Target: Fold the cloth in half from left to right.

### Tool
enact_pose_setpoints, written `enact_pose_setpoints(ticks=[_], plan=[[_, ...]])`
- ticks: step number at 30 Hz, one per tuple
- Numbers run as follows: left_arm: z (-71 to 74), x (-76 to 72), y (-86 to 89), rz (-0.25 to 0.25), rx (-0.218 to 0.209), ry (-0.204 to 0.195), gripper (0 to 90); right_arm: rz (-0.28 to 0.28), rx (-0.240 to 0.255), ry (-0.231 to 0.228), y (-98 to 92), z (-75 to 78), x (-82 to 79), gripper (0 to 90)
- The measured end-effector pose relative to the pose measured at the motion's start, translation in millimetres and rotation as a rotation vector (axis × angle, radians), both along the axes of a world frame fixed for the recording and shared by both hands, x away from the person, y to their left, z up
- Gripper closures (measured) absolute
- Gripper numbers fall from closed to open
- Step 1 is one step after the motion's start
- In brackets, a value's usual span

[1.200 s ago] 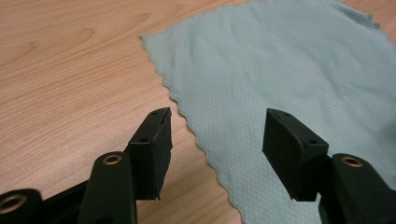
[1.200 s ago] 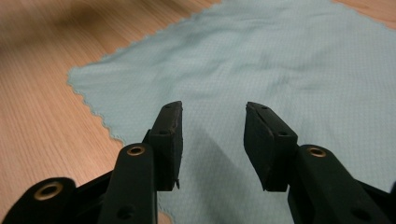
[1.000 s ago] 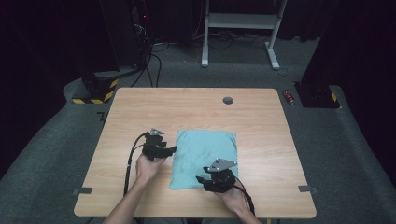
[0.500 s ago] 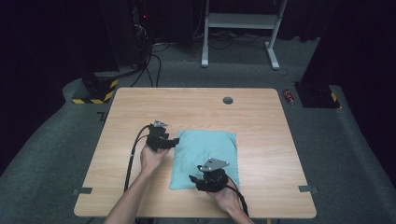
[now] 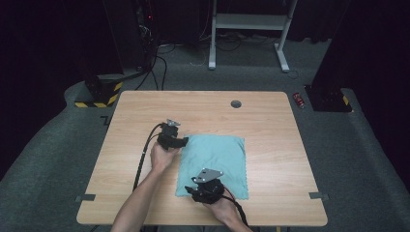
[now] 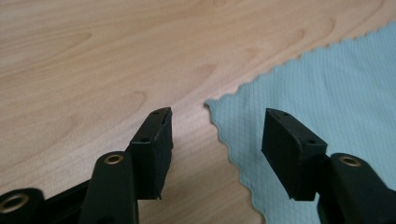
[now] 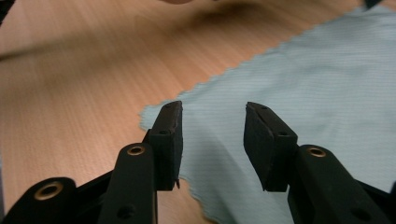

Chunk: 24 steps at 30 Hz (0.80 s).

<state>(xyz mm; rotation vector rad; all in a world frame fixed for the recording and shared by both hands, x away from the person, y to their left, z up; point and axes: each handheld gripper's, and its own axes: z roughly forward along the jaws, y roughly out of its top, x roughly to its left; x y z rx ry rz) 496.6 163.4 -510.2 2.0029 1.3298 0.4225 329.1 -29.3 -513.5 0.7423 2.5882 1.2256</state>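
A light teal cloth with scalloped edges lies flat on the wooden table. In the high view my left gripper hovers at the cloth's far left corner, and my right gripper sits at its near left corner. The left gripper stands open, its jaws straddling a corner of the cloth just above the wood. The right gripper is open too, low over the cloth, with the corner lying just beyond its left jaw. Neither gripper holds anything.
A round cable hole sits near the table's far edge. Cables trail from both grippers toward the near edge. Beyond the table stand a white frame, dark equipment with hazard tape and a red can on the carpet.
The left gripper has shifted slightly away from me along the cloth's left edge to its far corner. The right gripper has slid left to the near left corner.
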Motion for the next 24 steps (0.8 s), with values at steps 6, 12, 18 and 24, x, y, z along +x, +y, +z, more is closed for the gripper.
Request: enact_pose_setpoints(ticks=[6, 12, 18, 24], plan=[[-4.1, 4.2, -2.4, -0.005, 0.014, 0.009, 45.1, 0.056, -0.050, -0.007, 22.1, -5.9, -7.4, 58.9], [-4.4, 3.3, -8.9, -0.026, 0.040, -0.004, 47.9, 0.076, -0.044, -0.015, 31.1, -8.0, -9.1, 59.2], [-4.2, 2.5, -9.1, -0.033, 0.077, -0.018, 55.4, 0.100, -0.083, -0.024, 42.4, -9.4, -11.0, 63.3], [-3.9, 5.0, -12.6, -0.042, 0.086, -0.023, 63.7, 0.093, -0.114, -0.055, 43.7, -8.1, -11.5, 74.3]])
